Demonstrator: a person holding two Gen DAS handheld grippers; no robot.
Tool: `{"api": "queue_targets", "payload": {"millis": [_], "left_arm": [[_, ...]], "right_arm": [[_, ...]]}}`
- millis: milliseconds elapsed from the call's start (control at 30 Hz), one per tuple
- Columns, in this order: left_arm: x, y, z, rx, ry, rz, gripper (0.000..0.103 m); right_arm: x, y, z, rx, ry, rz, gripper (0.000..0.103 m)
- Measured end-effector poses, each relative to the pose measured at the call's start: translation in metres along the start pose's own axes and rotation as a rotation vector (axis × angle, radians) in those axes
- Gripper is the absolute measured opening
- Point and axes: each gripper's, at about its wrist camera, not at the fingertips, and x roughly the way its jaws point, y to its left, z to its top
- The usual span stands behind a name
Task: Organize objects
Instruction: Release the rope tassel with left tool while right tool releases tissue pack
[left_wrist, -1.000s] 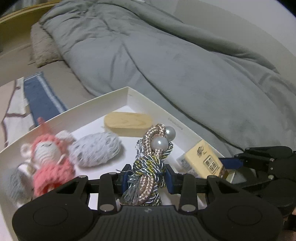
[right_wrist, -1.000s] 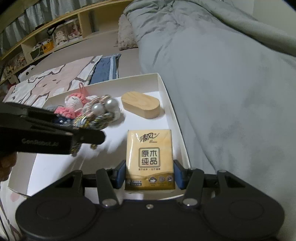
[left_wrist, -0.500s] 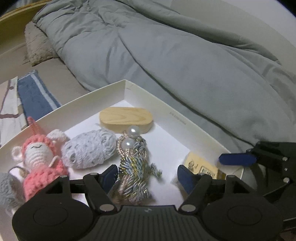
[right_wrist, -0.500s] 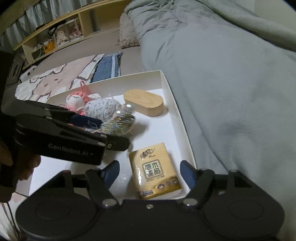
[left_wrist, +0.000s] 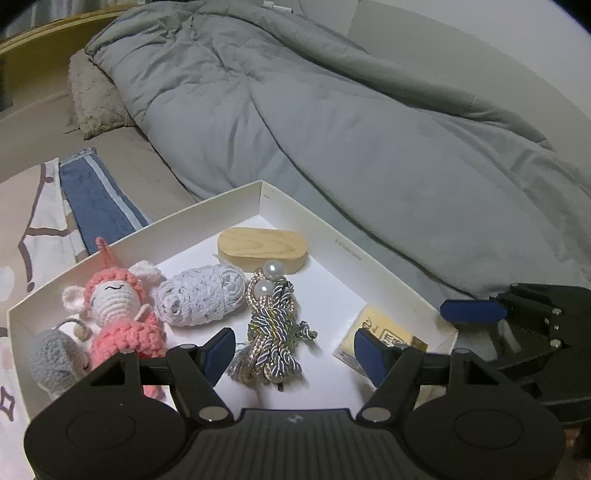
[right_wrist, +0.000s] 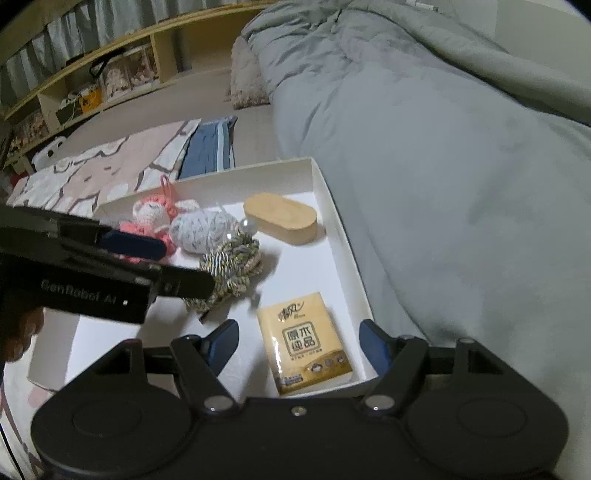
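Both grippers spread above a filled white box.

The knotted cord (left_wrist: 274, 334) lay loose on the box (left_wrist: 207, 210) floor beside the grey yarn ball (left_wrist: 201, 297), and the tissue pack (right_wrist: 303, 341) lay flat near the right wall. The left gripper (left_wrist: 295, 349) and right gripper (right_wrist: 298, 343) stood wide, holding nothing. A grey duvet (left_wrist: 351, 129) lay beyond.

White tray (left_wrist: 388, 266), pink doll (left_wrist: 118, 314), yellow tissue pack (right_wrist: 304, 341)
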Motion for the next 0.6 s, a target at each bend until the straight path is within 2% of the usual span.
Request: {"api": "queue_targets", "payload": {"millis": [167,600], "left_arm": [[-0.022,-0.001,-0.001,-0.033,-0.019,0.002,0.072],[-0.085,0.007,-0.008,-0.063,-0.076,0.062,0.072]], "right_arm": [[-0.017,0.007,0.005,-0.006,-0.035,0.003,0.073],[-0.060,0.024,0.009,0.014,-0.093,-0.021,0.074]]}}
